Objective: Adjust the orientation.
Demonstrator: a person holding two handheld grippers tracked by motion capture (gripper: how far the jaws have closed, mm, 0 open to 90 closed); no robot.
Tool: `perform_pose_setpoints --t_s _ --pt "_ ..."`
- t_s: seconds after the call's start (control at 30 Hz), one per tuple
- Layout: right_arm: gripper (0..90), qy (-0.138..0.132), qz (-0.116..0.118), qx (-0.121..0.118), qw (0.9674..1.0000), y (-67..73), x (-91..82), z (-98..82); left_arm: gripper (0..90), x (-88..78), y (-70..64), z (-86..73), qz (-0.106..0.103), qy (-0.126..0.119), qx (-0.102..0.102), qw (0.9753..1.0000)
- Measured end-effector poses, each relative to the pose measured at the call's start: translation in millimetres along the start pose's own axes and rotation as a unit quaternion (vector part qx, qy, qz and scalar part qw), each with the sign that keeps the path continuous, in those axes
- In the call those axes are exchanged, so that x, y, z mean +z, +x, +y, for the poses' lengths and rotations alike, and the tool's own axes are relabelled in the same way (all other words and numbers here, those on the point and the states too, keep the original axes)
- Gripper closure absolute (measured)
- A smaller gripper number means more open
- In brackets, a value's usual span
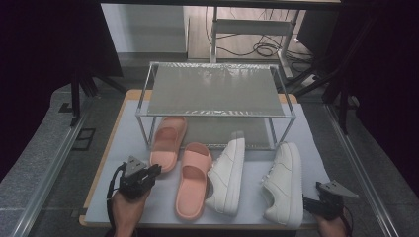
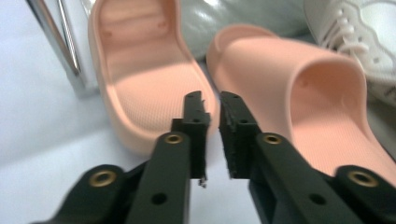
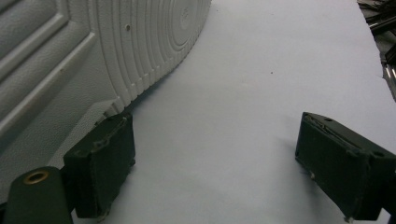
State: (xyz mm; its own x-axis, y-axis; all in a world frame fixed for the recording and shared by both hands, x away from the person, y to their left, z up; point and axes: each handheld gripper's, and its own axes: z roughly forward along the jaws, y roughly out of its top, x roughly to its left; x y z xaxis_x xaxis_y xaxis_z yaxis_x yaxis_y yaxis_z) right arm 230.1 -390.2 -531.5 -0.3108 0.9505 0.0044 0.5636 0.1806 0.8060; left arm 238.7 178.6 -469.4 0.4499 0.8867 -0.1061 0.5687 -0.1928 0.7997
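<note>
Two pink slides and two white sneakers lie in a row on the white table cover. My left gripper [image 1: 154,171] is held low at the near left, pointing at the heel of the left slide [image 1: 168,140]. In the left gripper view its jaws [image 2: 215,105] stand almost together with only a thin slit and nothing between them, just short of the left slide [image 2: 140,70] and beside the right slide [image 2: 299,88]. My right gripper [image 1: 306,202] stands open [image 3: 215,126] on the cover, its left jaw next to the heel of the right sneaker [image 3: 93,46] [image 1: 284,182].
A two-tier metal rack [image 1: 215,89] stands at the back of the table; the left slide's toe reaches under its lower shelf. One rack leg [image 2: 60,42] is just left of that slide. The other white sneaker [image 1: 228,175] lies between the right slide [image 1: 193,180] and the right sneaker.
</note>
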Motion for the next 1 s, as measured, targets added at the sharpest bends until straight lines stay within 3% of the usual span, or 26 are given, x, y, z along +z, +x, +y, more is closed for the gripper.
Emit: perform_pose_setpoints --t_s 0.2,0.5,1.0 --pt "12.1 0.0 0.0 0.0 1.0 0.1 0.0 0.0 89.7 3.5 3.5 -14.1 -0.001 0.02 -0.008 0.9998" --pt "12.1 0.0 0.0 0.0 1.0 0.0 0.0 0.0 89.7 19.5 6.2 -18.1 0.016 0.041 -0.004 0.999" --pt "12.1 -0.001 0.0 0.0 1.0 -0.1 0.0 -0.1 89.7 46.9 15.2 -4.4 0.02 0.045 -0.008 0.9987"
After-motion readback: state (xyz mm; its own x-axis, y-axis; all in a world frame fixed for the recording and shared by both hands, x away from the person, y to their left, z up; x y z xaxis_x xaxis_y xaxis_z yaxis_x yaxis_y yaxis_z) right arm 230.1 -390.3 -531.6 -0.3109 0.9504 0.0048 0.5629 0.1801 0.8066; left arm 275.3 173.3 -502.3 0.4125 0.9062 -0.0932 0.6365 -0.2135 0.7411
